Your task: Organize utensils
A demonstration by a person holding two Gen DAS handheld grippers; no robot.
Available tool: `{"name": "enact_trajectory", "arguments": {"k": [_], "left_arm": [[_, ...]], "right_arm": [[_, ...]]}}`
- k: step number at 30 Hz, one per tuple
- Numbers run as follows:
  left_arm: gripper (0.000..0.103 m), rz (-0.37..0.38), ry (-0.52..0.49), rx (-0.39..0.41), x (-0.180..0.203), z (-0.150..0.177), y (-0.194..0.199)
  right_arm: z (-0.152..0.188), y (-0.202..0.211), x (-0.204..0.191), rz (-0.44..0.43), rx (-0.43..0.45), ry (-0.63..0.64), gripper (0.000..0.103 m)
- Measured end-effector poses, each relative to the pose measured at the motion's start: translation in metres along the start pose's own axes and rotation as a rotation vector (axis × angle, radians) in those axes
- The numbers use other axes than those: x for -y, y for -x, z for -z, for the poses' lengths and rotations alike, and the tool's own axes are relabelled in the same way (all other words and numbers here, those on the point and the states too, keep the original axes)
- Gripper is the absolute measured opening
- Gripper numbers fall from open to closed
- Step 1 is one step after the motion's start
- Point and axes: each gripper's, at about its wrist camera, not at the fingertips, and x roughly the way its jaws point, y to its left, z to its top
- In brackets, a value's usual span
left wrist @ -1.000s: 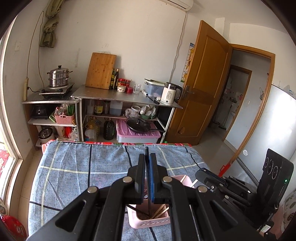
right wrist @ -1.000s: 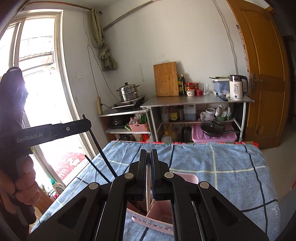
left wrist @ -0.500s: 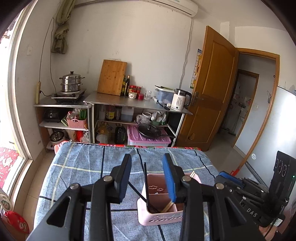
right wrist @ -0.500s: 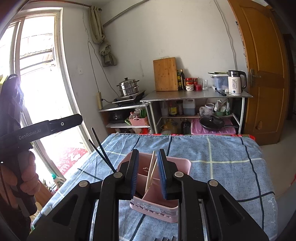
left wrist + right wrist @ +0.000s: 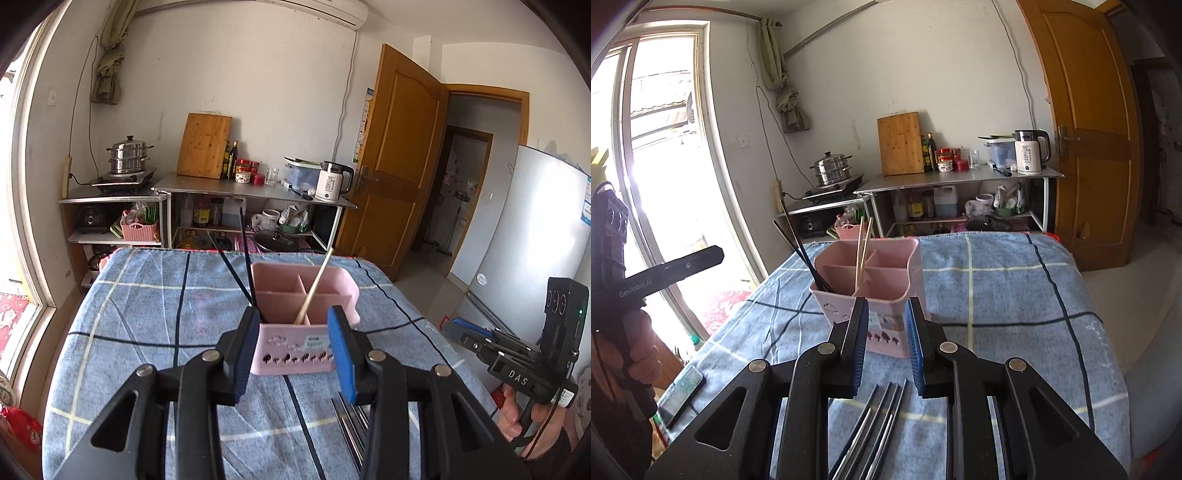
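A pink utensil holder (image 5: 306,291) with several compartments stands on the blue checked cloth; it also shows in the right wrist view (image 5: 871,280). Black chopsticks (image 5: 243,266) lean in its left compartment, and a wooden pair (image 5: 862,251) stands in a middle one. Several metal chopsticks (image 5: 875,424) lie on the cloth in front of the holder. My left gripper (image 5: 293,350) is open and empty just in front of the holder. My right gripper (image 5: 886,339) is open and empty, above the metal chopsticks.
A flat phone-like item (image 5: 681,391) lies near the table's left edge. The other hand-held gripper (image 5: 517,365) is at the right. Behind the table stand kitchen shelves (image 5: 236,206), a door (image 5: 399,155) and a fridge (image 5: 535,229).
Both grippers opened, letting go of the chopsticks, which now stand in the holder. Both pulled back from the holder toward the near side of the table.
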Motion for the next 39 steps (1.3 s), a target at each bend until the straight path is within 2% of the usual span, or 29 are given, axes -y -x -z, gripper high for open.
{"name": "enact_trajectory", "arguments": {"k": [7, 12, 23, 35, 39], "left_arm": [[0.04, 0.033, 0.002, -0.11, 0.015, 0.056, -0.014], [0.04, 0.044, 0.014, -0.191, 0.019, 0.078, -0.037], [0.04, 0.041, 0.034, -0.291, 0.014, 0.1, -0.071], [0.04, 0.026, 0.06, -0.321, 0.003, 0.1, -0.089], [0.04, 0.028, 0.062, -0.33, 0.002, 0.1, -0.095]], "right_arm": [[0.045, -0.002, 0.011, 0.0, -0.087, -0.043, 0.021], [0.068, -0.018, 0.02, -0.001, -0.156, -0.069, 0.021], [0.091, -0.065, 0.028, -0.01, -0.305, -0.086, 0.021], [0.096, -0.117, 0.025, 0.031, -0.416, -0.052, 0.021], [0.094, -0.126, 0.023, 0.038, -0.426, -0.044, 0.021]]}}
